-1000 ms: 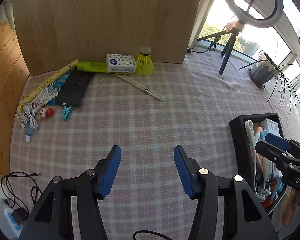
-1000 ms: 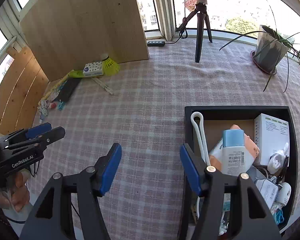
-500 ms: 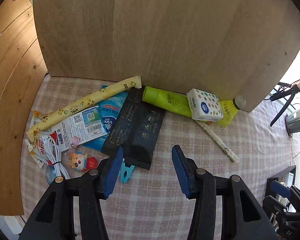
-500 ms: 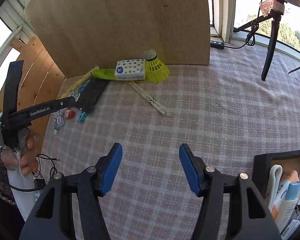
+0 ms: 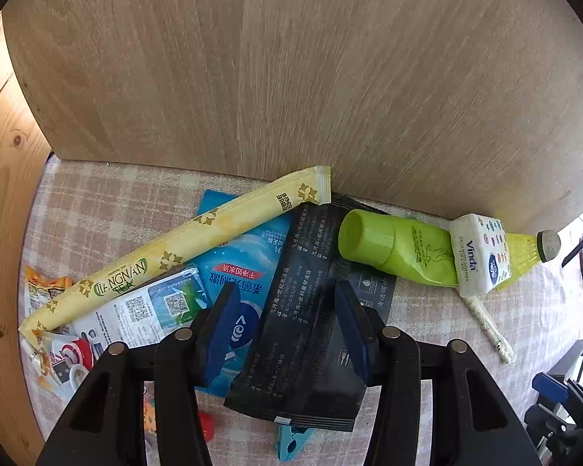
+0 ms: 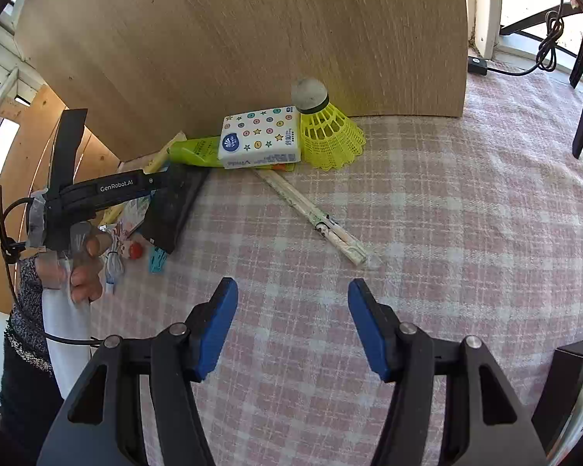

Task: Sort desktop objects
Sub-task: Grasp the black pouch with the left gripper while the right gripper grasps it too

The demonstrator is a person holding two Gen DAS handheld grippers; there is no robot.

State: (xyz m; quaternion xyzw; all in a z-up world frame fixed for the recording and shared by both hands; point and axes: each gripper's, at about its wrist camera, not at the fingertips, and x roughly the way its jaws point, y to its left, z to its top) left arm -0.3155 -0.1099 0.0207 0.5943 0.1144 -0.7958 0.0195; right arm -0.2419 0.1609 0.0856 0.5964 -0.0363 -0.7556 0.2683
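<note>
closing left fingers (image 5: 287, 334) straddle black pouch (image 5: 303, 334) beside "vinda" tissues (image 5: 478, 256); right fingers (image 6: 291, 326) open.

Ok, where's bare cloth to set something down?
Free: the checked cloth in front of the right gripper, right of the chopsticks. Crowded: along the wooden board, where the left gripper, closing, straddles the black packet.

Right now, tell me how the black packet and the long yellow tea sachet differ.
The black packet is broad and dark with pale print; the yellow tea sachet is slim, pale, with gold flowers. The black packet sits between the closing left claw fingers; the sachet lies clear of them, its top end against the wooden board. Both lie flat, overlapping the blue packet.
</note>
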